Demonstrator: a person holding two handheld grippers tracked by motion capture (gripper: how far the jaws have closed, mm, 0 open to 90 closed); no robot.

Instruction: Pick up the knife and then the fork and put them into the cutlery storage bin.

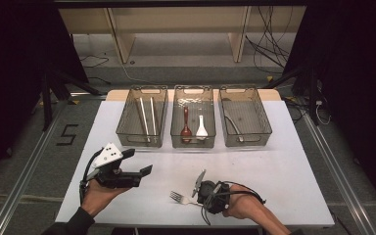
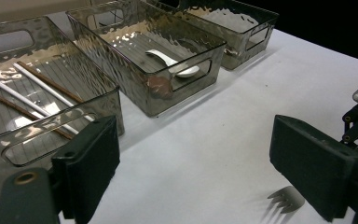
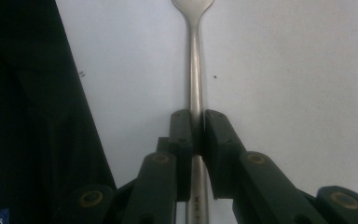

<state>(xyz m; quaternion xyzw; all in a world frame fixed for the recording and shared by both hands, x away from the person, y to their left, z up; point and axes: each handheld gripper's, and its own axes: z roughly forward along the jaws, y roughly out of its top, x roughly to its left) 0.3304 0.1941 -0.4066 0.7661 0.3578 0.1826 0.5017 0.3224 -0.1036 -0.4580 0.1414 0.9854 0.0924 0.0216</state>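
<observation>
The slim, polished stainless-steel fork (image 3: 195, 70) is lying flat on the white table (image 1: 284, 171) near its front edge, tines pointing toward the person's left. The right gripper (image 3: 195, 126) is clamping the fork's handle, its two black jaws pressing on either side at mid-length. The left gripper (image 2: 196, 163) is hovering with jaws spread wide and nothing between them. Judgement: the fork is handling as light and rigid, but its smooth, narrow handle is likely slippery and may be pivoting between the pads. Mid-handle, near the balance point, is looking the soundest hold
</observation>
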